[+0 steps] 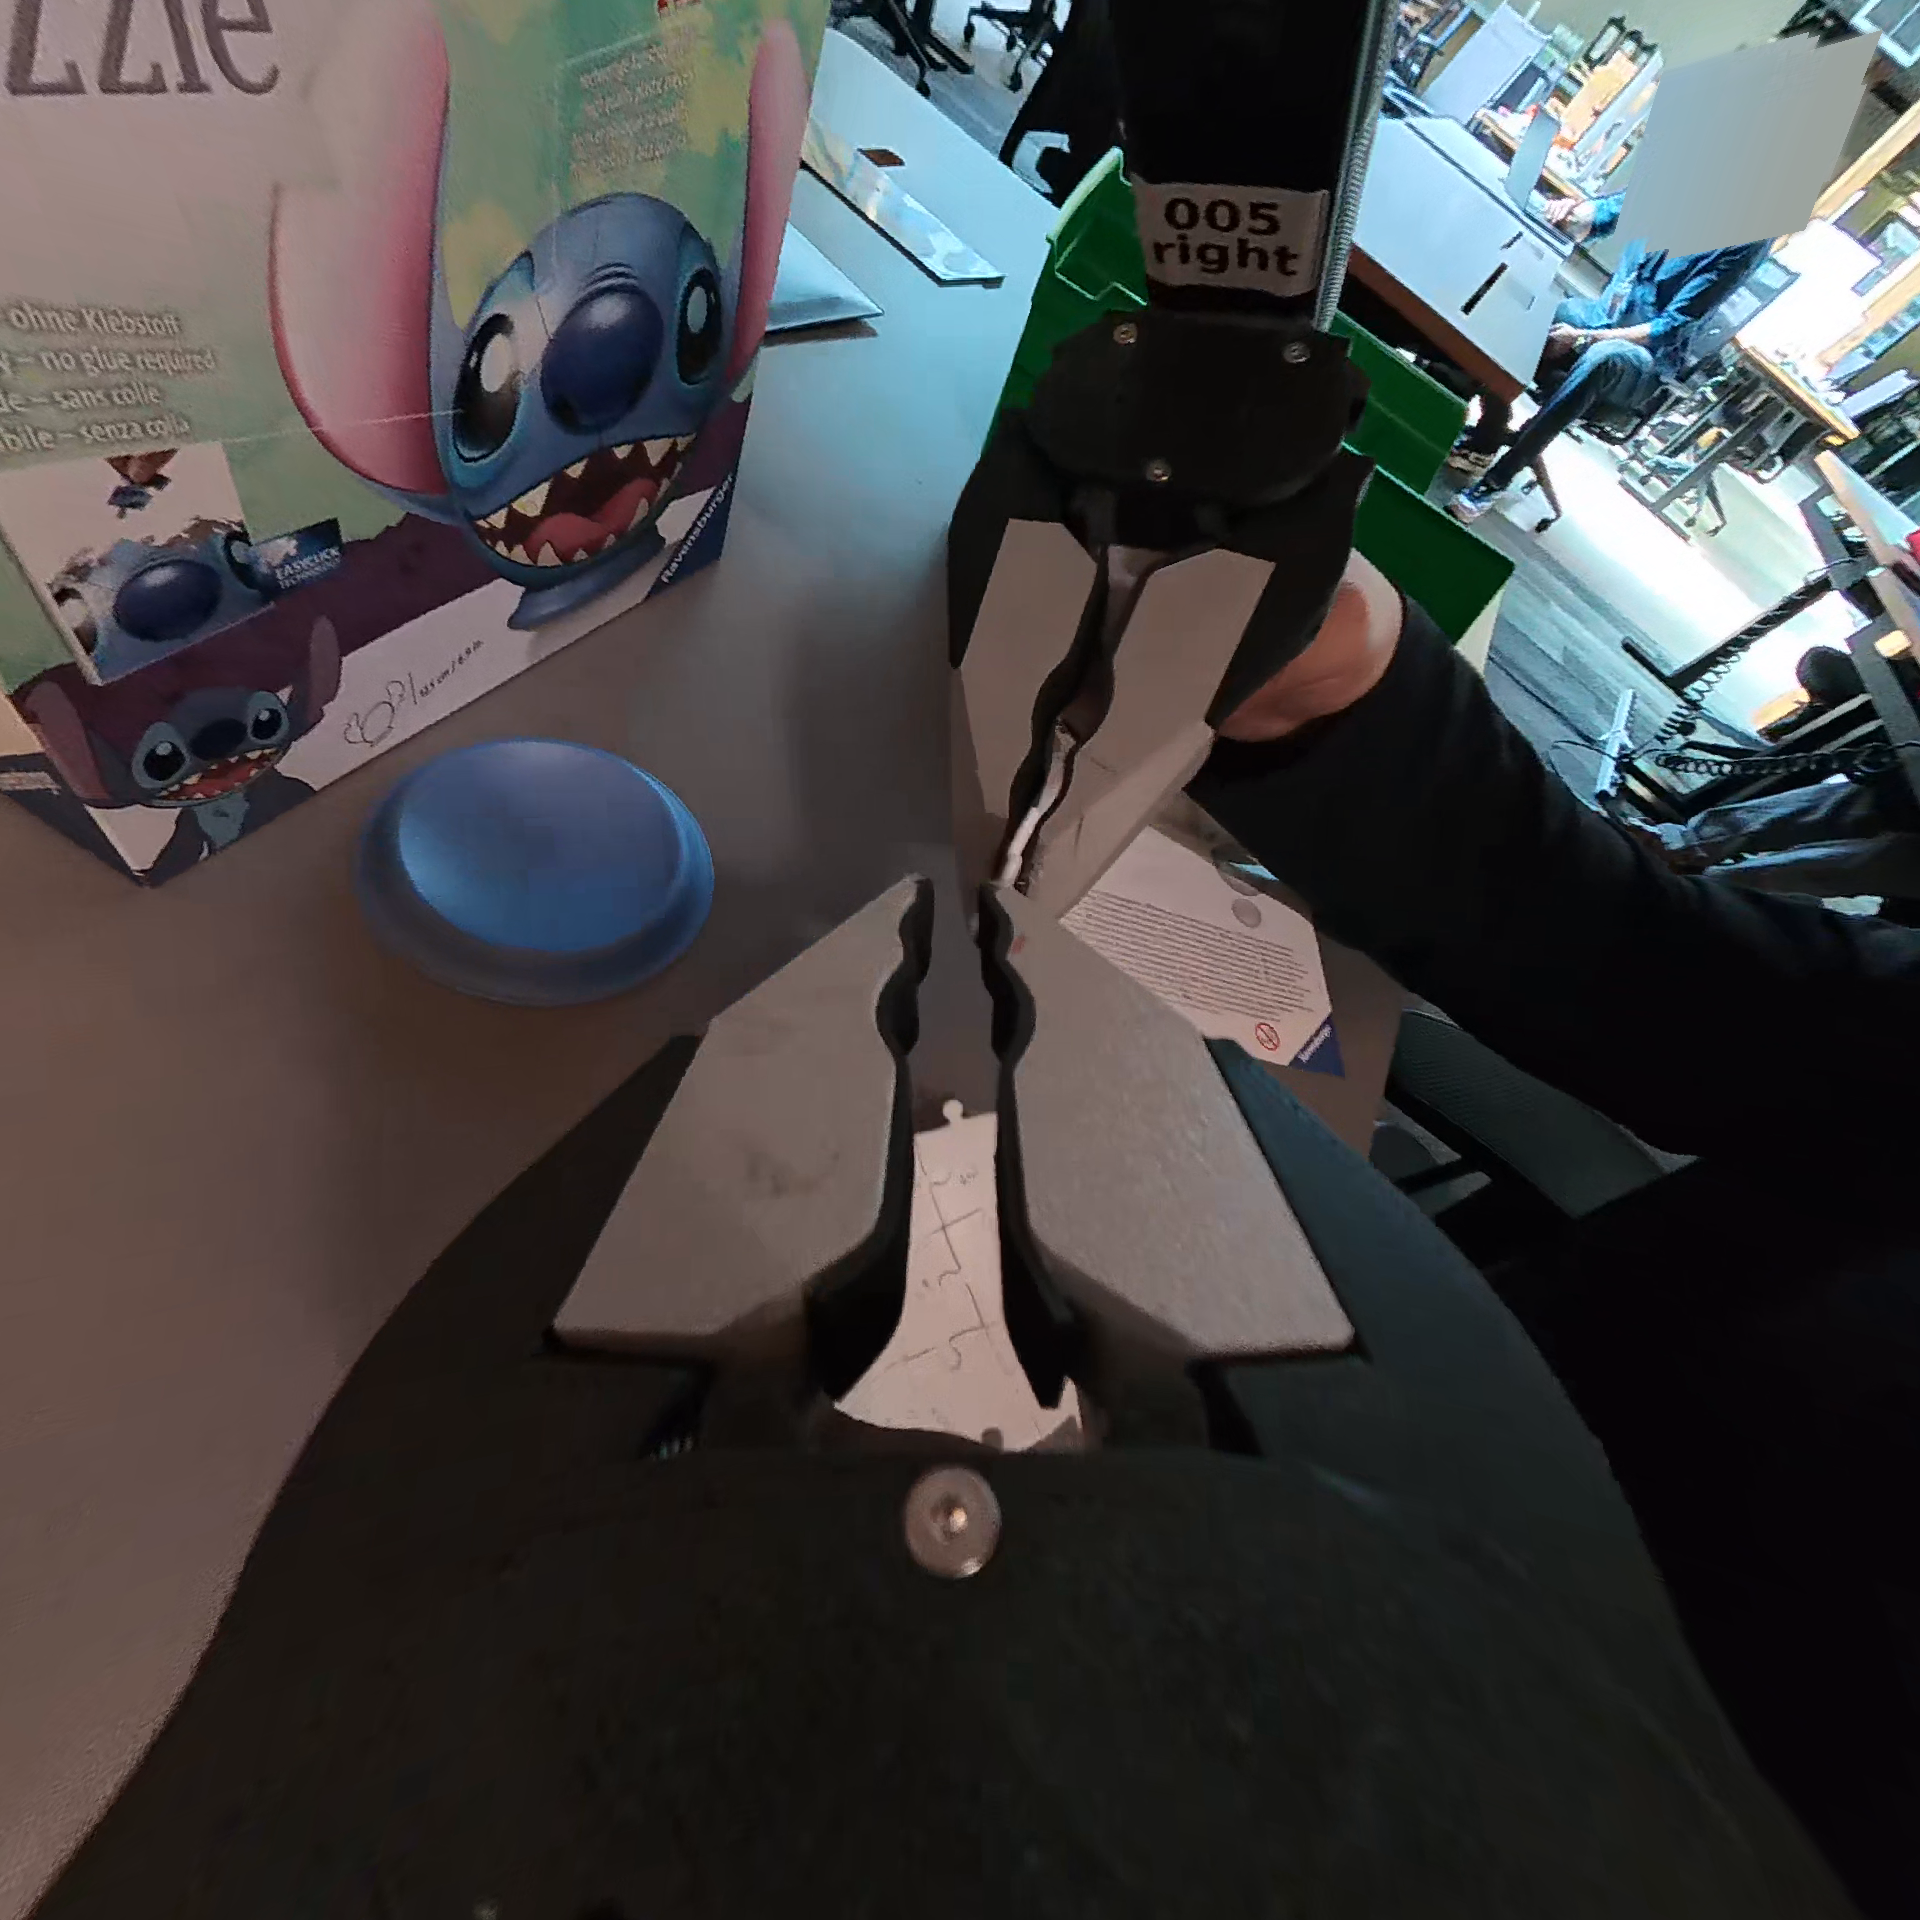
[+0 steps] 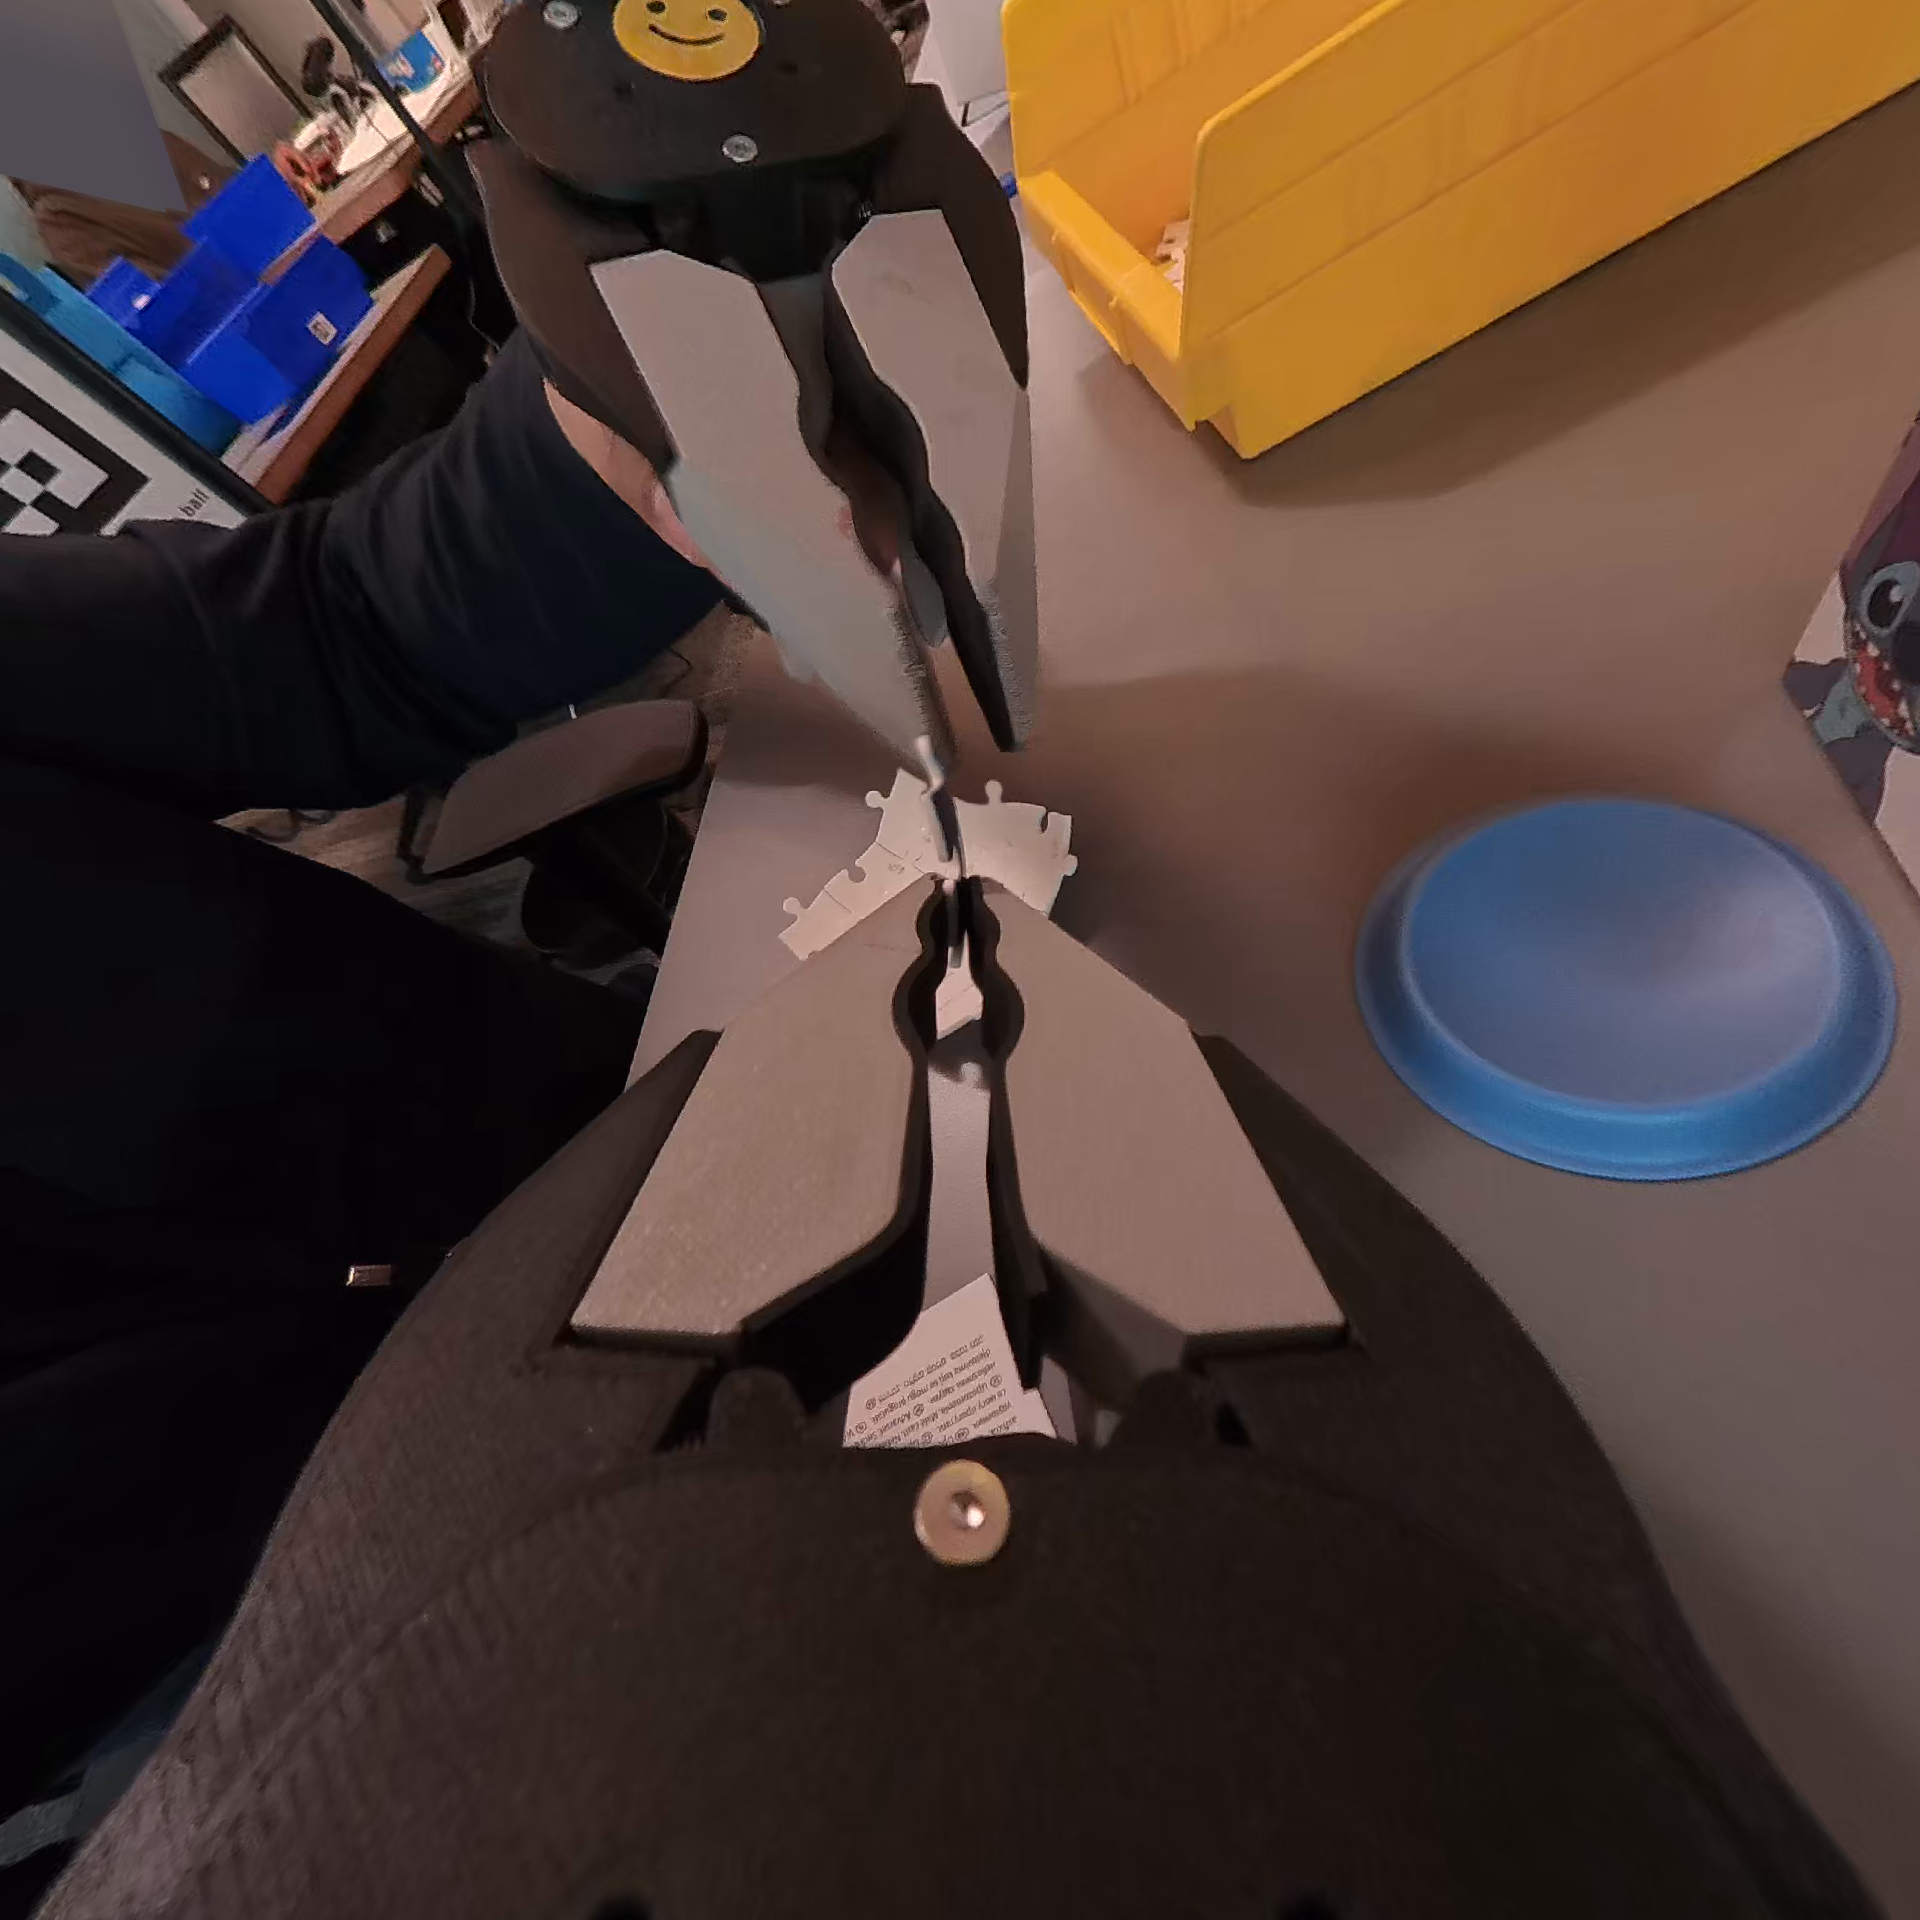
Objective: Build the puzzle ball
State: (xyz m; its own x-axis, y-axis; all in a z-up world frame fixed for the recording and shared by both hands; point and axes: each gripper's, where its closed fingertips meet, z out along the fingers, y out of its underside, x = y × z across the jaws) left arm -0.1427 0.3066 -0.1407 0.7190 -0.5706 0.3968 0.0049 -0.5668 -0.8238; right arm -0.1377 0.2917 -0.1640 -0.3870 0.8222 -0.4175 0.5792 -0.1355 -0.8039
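Grey table (image 2: pixel 1455 644), office behind; both claws (image 1: pixel 951 914) (image 2: pixel 956 899) pinching white puzzle pcs (image 2: pixel 914 831).

The right gripper (image 2: pixel 958 904) is closed on the near edge of a strip of white puzzle pieces (image 2: pixel 1023 847), held above the grey table (image 2: pixel 1351 644). The left gripper (image 2: pixel 940 800) comes from the opposite side, tips pinched on the same strip. A blue stand (image 2: pixel 1621 987) sits on the table to the right, and a yellow bin (image 2: pixel 1455 208) stands behind.
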